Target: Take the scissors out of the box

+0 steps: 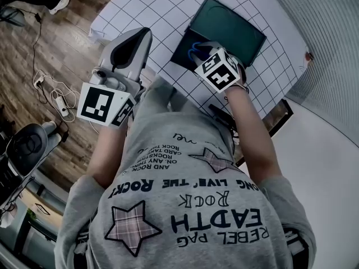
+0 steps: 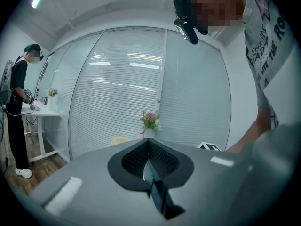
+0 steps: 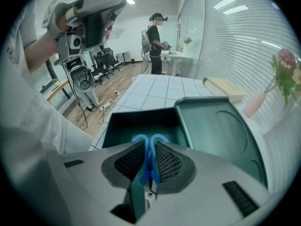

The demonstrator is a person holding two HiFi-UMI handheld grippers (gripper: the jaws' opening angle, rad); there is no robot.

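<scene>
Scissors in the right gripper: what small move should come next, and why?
Probably a short lift straight up. The right gripper is shut on the blue handles of the scissors, which hang over the open box. Raising them first should clear its walls before they are carried aside to the table.

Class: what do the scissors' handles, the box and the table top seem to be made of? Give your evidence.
Scissors' handles: likely plastic, uniform bright blue, smooth rounded loops.
Box: plastic or tin, dark green, slight sheen, pressed circle in lid; unclear which.
Table top: white, dark grid lines, matte; sheet or tiles, unclear.
</scene>
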